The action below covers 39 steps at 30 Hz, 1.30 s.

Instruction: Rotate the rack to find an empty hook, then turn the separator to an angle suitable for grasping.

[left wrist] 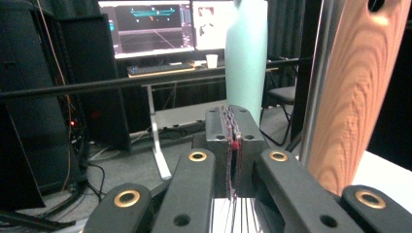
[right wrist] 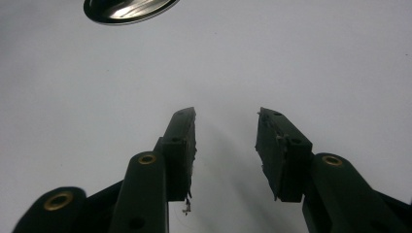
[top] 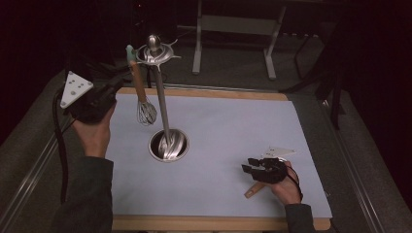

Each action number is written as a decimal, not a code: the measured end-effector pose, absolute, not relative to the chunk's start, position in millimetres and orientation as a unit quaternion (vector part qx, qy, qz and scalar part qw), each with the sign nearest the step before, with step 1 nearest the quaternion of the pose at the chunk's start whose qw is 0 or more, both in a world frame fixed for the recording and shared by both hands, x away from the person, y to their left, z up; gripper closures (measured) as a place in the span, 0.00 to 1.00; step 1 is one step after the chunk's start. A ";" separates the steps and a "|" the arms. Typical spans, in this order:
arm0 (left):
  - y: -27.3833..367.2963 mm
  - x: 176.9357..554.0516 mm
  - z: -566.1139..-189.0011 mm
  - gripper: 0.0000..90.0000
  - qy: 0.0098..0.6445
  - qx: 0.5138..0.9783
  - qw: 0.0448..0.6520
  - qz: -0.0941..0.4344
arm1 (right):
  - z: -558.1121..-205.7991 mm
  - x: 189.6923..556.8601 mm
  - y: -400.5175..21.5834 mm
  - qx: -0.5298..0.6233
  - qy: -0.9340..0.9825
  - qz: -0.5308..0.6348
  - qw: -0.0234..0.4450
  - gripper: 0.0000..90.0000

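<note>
Two grippers work the mat [top: 228,131]. At upper left of the high view, the left gripper [top: 127,73], jaws pressed together, pinches the whisk [top: 141,92] by its handle beside the stand [top: 163,104]. At lower right, the right gripper [top: 248,170] rests with jaws spread, empty.

In the left gripper view the top edge cuts off the whisk's wooden handle [left wrist: 357,92], and its wires stay hidden behind the black jaws. In the right gripper view the stand's metal base [right wrist: 128,9] is cropped to a sliver. From above, the right hand [top: 286,187] partly covers a wooden utensil [top: 253,190] too small to identify.
</note>
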<state>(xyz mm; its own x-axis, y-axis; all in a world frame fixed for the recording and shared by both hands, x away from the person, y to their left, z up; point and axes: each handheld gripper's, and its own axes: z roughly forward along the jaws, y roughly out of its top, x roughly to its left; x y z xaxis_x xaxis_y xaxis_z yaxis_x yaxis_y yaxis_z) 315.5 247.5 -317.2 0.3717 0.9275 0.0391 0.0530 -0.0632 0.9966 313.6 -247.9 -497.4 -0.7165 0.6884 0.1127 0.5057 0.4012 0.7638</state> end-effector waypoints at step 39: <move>250.4 275.9 -502.2 0.88 0.485 0.681 0.477 0.271 | -492.5 297.1 -302.9 0.379 0.835 0.378 0.127 0.83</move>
<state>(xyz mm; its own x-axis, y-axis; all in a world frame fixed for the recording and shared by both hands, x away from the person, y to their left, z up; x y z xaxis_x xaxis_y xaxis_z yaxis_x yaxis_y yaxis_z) 275.9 250.4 -502.2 0.3835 0.9187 -0.0941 0.4024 -0.0745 0.9124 297.1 -302.9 -492.5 -0.6801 0.7293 0.0746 0.5368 0.4261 0.7282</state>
